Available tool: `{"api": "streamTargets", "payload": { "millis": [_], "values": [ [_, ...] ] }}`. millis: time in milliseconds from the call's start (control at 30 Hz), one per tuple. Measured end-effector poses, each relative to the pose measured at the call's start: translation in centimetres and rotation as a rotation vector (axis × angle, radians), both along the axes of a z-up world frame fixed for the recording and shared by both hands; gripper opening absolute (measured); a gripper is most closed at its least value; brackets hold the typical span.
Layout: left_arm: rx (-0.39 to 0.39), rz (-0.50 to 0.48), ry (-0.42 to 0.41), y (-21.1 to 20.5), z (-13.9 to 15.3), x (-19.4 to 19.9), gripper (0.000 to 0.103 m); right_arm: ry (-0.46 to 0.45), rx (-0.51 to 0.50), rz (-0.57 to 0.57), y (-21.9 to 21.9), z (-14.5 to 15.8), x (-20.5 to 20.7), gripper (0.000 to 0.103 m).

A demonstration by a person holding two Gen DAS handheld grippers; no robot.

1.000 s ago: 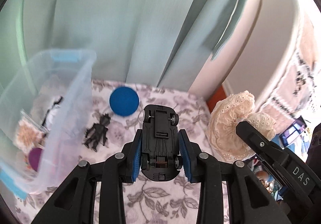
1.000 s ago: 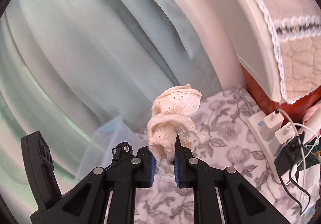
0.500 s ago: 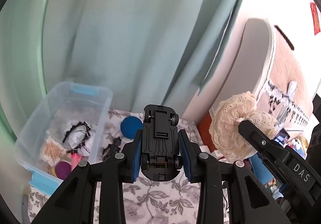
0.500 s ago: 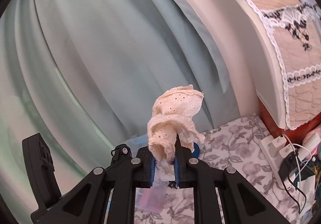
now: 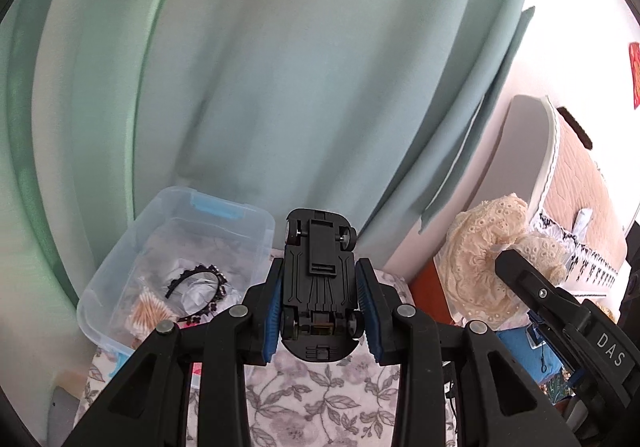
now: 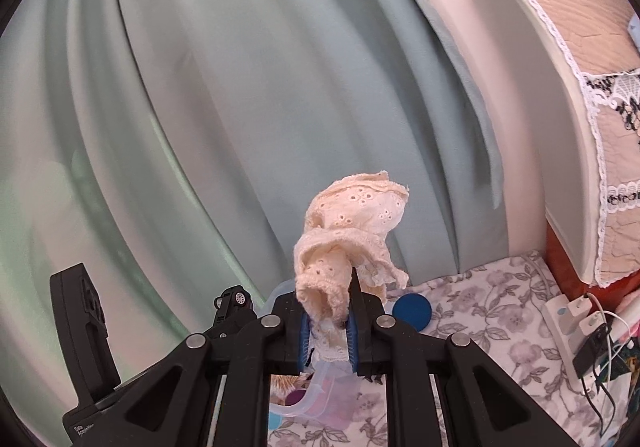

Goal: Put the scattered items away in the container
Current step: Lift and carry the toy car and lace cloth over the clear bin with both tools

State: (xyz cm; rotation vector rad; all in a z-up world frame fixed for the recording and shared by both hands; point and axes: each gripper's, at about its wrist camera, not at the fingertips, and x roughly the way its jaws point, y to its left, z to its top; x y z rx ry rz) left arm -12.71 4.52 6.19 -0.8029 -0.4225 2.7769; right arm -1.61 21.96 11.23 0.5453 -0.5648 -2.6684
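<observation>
Left gripper (image 5: pixel 320 311): you hold a black toy car (image 5: pixel 319 279) belly-up, blue pads pressed on both flanks. Against a second ago, the floral tablecloth (image 5: pixel 320 407) sits lower in view and the clear storage bin (image 5: pixel 256 225) shows its whole interior, so the lift looks done.

Right gripper (image 6: pixel 328 331): fingers pinched narrow on a cream eyelet lace scrunchie (image 6: pixel 352 231), which has risen with it, more curtain behind.

Bin contents: black headband (image 5: pixel 200 279), cotton swabs (image 5: pixel 148 313). It stands left of and beyond the car.

Left on the cloth: blue disc (image 6: pixel 412 311).

Reading: both loads are clear of the cloth; you likely need only carry them over the bin rim and release.
</observation>
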Motion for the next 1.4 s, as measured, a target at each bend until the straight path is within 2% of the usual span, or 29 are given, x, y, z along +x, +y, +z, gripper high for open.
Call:
{"api": "streamTargets", "payload": {
  "millis": [233, 700, 1400],
  "values": [
    [0.025, 0.04, 0.0, -2.7, -0.2, 0.1, 0.036, -0.008, 0.04, 0.046, -3.1, -0.2, -0.6, 0.016],
    [0.078, 0.114, -0.037, -8.3, -2.7, -1.5, 0.036, -0.056, 0.115, 0.134, -9.5, -1.9, -2.6, 0.016],
    [0.121, 0.184, -0.141, -13.3, -7.9, -3.8, 0.036, -0.181, 0.188, 0.219, -15.4, -7.5, -6.3, 0.016]
  ]
}}
